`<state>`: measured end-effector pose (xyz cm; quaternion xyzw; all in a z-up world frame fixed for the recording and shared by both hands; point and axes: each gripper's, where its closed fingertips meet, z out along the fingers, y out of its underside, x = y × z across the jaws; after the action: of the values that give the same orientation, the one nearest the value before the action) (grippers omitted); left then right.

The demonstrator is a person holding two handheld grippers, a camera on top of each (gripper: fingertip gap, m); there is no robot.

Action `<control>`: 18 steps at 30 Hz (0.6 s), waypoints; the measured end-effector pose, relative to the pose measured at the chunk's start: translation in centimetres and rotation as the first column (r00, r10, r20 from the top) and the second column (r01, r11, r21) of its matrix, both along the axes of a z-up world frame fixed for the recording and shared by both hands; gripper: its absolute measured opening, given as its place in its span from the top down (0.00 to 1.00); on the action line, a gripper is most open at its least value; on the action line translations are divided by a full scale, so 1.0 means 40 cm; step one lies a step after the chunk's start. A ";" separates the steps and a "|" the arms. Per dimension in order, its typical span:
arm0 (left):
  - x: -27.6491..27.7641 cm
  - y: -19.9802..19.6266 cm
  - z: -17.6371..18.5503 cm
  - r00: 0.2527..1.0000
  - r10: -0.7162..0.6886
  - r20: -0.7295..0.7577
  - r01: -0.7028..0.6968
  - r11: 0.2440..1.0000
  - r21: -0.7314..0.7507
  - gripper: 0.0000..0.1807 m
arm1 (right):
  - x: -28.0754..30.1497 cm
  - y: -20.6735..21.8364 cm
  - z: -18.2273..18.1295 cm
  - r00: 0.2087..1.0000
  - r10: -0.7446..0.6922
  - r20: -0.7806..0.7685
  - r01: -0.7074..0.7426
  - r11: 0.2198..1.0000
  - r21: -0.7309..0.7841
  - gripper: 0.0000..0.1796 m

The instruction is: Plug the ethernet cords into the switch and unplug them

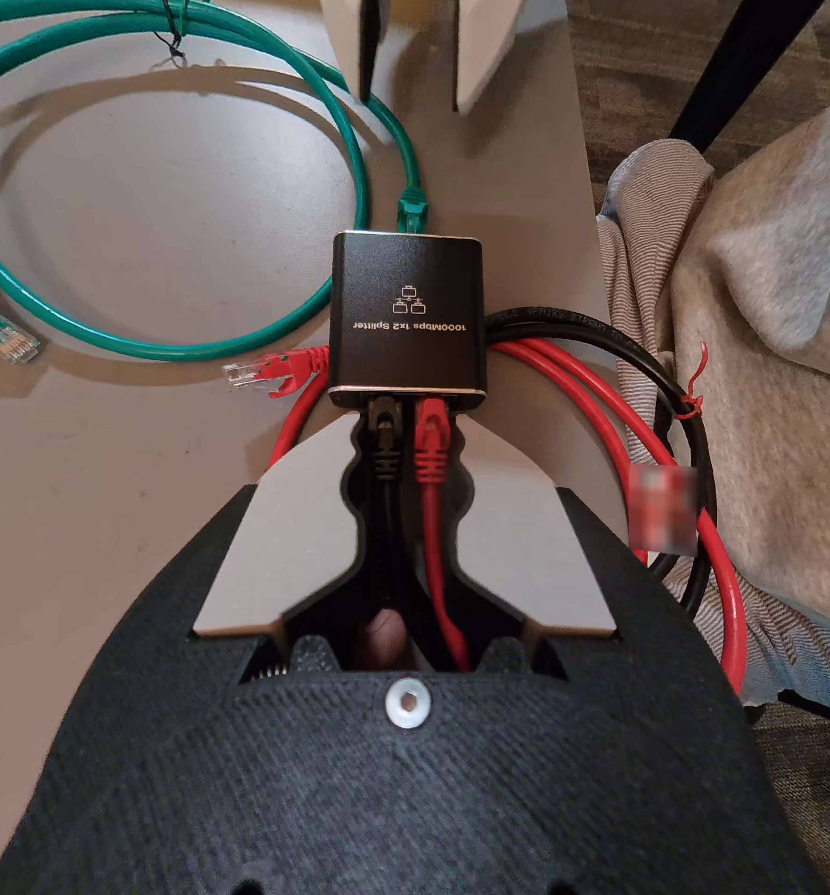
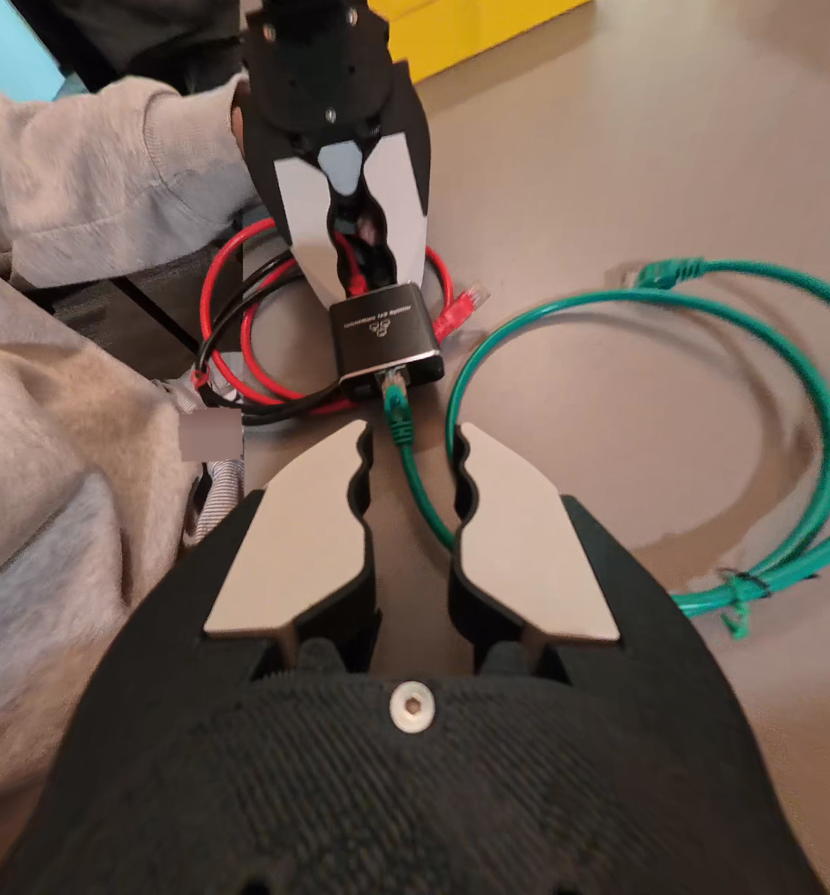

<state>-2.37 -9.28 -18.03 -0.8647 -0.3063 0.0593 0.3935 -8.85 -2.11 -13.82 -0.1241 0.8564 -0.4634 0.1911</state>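
The left gripper (image 1: 408, 426) is held nearly closed at frame centre; the right gripper (image 2: 410, 433) is held parted, low at centre.

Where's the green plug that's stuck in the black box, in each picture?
Left wrist view: green plug sits above centre, at the black box's far end.
Right wrist view: green plug sits at centre, at the box's near end, just beyond the open right gripper.
Shared landmark: the black box.

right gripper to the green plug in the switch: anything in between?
Nothing visible. The right gripper is open and lined up with the green plug, which is seated in the switch. Only the green cord itself runs back between the fingers over bare table.
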 end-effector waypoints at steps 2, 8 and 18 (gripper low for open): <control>0.000 0.000 0.000 1.000 0.000 0.000 0.000 1.000 0.001 0.82 | 0.014 0.003 -0.022 0.999 0.020 -0.037 -0.020 1.000 0.024 0.83; -0.001 0.000 0.001 1.000 0.001 -0.006 -0.001 1.000 -0.005 0.82 | 0.010 -0.002 -0.080 0.972 0.065 -0.227 -0.050 0.996 0.068 0.86; -0.002 0.001 0.001 1.000 0.002 -0.005 -0.002 1.000 -0.007 0.82 | 0.025 -0.004 -0.089 0.952 0.098 -0.289 -0.086 0.995 0.053 0.96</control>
<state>-2.45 -9.26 -18.01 -0.8656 -0.3060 0.0628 0.3914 -7.84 -2.26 -17.37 -0.2267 0.8774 -0.4137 0.0867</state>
